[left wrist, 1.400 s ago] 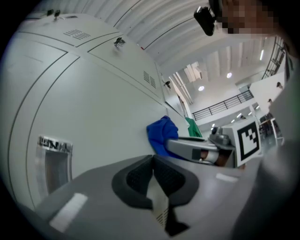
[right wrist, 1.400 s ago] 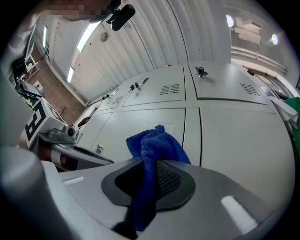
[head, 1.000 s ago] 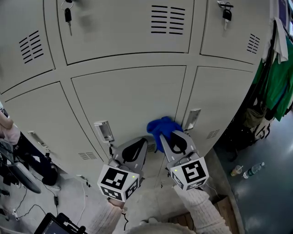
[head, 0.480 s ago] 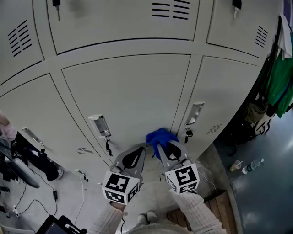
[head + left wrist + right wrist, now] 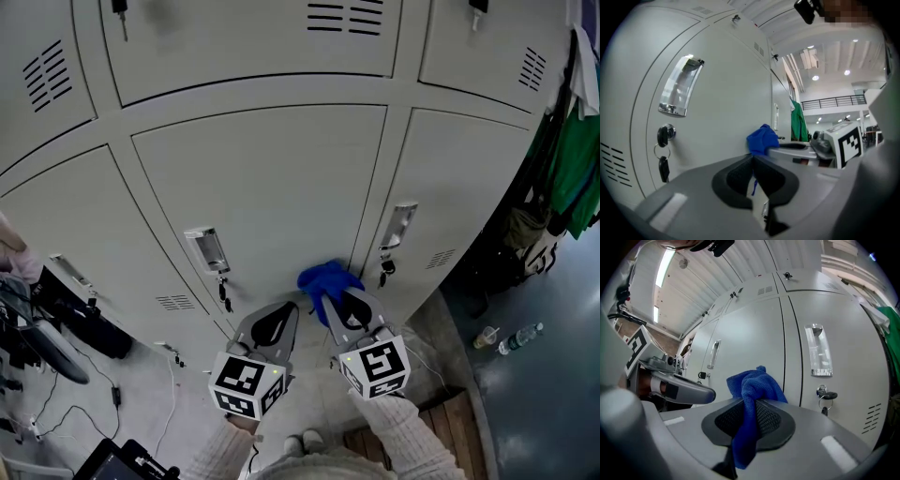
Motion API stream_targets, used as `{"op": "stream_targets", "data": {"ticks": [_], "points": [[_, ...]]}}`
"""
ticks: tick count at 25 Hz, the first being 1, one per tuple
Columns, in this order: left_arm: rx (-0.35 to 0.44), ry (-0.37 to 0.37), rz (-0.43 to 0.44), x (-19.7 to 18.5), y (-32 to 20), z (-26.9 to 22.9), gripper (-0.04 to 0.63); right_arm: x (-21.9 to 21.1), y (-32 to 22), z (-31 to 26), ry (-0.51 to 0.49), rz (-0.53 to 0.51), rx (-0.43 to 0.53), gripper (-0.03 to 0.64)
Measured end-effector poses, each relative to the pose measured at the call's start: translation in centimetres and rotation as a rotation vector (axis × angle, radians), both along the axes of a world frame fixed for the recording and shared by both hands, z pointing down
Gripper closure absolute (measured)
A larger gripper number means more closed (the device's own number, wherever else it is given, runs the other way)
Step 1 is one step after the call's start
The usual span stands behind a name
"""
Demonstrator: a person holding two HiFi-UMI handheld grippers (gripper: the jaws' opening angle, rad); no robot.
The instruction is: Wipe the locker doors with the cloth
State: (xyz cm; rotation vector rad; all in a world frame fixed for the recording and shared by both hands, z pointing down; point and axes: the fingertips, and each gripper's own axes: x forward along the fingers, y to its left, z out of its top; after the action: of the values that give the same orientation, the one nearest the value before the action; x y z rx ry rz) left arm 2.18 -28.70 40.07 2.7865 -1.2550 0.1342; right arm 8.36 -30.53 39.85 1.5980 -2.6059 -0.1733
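Head view: cloth bunched, pointing toward locker door

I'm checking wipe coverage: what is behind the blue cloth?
The blue cloth, clamped in the right gripper, sits in front of the middle locker door, low near its right edge. The patch directly behind it is covered; contact cannot be confirmed.

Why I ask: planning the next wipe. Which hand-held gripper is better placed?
Right. The right hand-held gripper is shut on the blue cloth, near the locker door; the left hand-held gripper is shut, holding nothing.
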Motion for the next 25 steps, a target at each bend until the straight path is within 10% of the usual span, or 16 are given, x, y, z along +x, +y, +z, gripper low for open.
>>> {"op": "stream_targets", "data": {"ticks": [25], "points": [[0.07,0.134,-0.097,-4.4,10.5,-4.5,0.595,-4.2,12.5,-5.5,-0.072,-0.152,0.072,0.558]]}}
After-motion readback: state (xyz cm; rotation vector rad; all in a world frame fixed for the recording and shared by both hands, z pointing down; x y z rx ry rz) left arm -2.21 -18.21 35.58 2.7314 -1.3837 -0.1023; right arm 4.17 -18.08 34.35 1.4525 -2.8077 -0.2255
